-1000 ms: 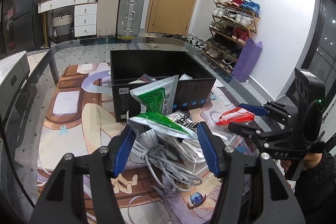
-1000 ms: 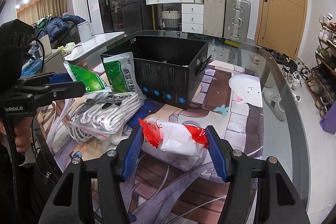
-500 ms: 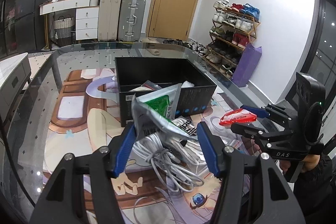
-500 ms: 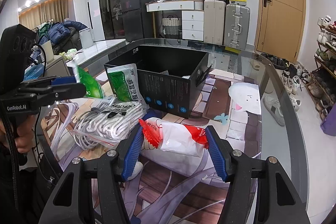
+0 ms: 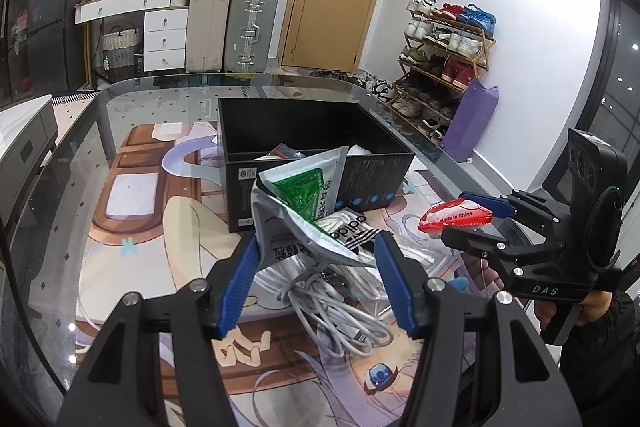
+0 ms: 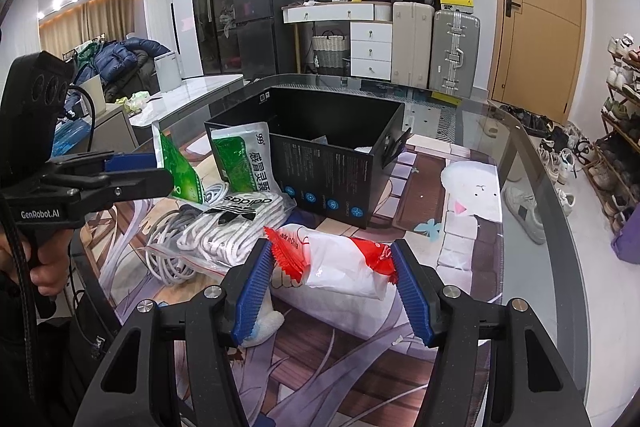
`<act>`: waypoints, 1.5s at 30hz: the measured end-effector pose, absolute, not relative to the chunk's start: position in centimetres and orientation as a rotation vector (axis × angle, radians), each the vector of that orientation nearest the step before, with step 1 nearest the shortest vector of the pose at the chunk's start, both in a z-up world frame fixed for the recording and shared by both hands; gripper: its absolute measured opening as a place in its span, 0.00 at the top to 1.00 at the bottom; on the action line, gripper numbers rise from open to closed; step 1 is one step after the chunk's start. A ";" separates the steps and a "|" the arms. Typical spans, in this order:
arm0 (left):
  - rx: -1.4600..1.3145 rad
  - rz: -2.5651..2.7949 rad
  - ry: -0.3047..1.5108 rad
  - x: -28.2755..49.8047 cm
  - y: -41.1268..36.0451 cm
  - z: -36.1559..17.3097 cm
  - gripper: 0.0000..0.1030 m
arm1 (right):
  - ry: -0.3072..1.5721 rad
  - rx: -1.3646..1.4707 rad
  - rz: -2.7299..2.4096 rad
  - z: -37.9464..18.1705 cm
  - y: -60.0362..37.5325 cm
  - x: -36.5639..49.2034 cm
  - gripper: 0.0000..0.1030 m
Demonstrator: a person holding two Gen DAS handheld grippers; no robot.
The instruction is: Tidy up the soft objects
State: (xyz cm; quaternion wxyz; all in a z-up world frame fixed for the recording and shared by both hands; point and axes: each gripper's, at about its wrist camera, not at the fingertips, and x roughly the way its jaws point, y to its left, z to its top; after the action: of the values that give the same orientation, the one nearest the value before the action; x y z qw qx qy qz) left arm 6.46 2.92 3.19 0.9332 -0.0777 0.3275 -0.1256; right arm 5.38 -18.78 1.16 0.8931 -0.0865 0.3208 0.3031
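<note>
My left gripper point(image 5: 316, 267) is shut on a green and silver pouch point(image 5: 280, 227), held just above a clear bag of white cords with an adidas label point(image 5: 352, 231). In the right wrist view that gripper point(image 6: 160, 173) holds the pouch point(image 6: 178, 167) upright at the left. My right gripper point(image 6: 332, 267) is shut on a red and white packet point(image 6: 340, 259), lifted above the mat. The left wrist view has this gripper point(image 5: 468, 223) and packet point(image 5: 454, 219) at the right. An open black box point(image 5: 240, 155) point(image 6: 320, 167) stands behind, with a few items inside.
A second green pouch point(image 6: 244, 159) leans on the box's front wall. Loose grey cable point(image 5: 332, 303) lies beside the cord bag point(image 6: 240, 223). A white soft item point(image 6: 264, 323) sits under my right gripper. The glass table's edge point(image 6: 532, 187) curves along the right.
The pouch in my left gripper has tipped up from lying flat, so its silver back now faces the left camera. The right gripper and its packet have barely shifted.
</note>
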 end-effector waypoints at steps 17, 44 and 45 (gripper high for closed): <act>-0.164 -0.259 0.683 6.1 2.8 2.0 0.46 | 0.656 -0.193 0.626 1.3 -18.7 5.3 0.41; -0.165 -0.224 0.753 8.0 2.7 -0.1 0.61 | 0.662 -0.208 0.637 1.1 -18.4 5.5 0.40; -0.165 -0.229 0.750 8.0 2.6 0.0 0.64 | 0.663 -0.206 0.636 1.1 -18.5 5.6 0.40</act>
State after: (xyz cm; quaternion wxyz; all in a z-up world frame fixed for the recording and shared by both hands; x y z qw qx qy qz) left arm 7.96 2.64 0.01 0.9209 -0.0801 0.3648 -0.1116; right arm 5.59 -18.47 1.07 0.8913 -0.0990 0.3196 0.3061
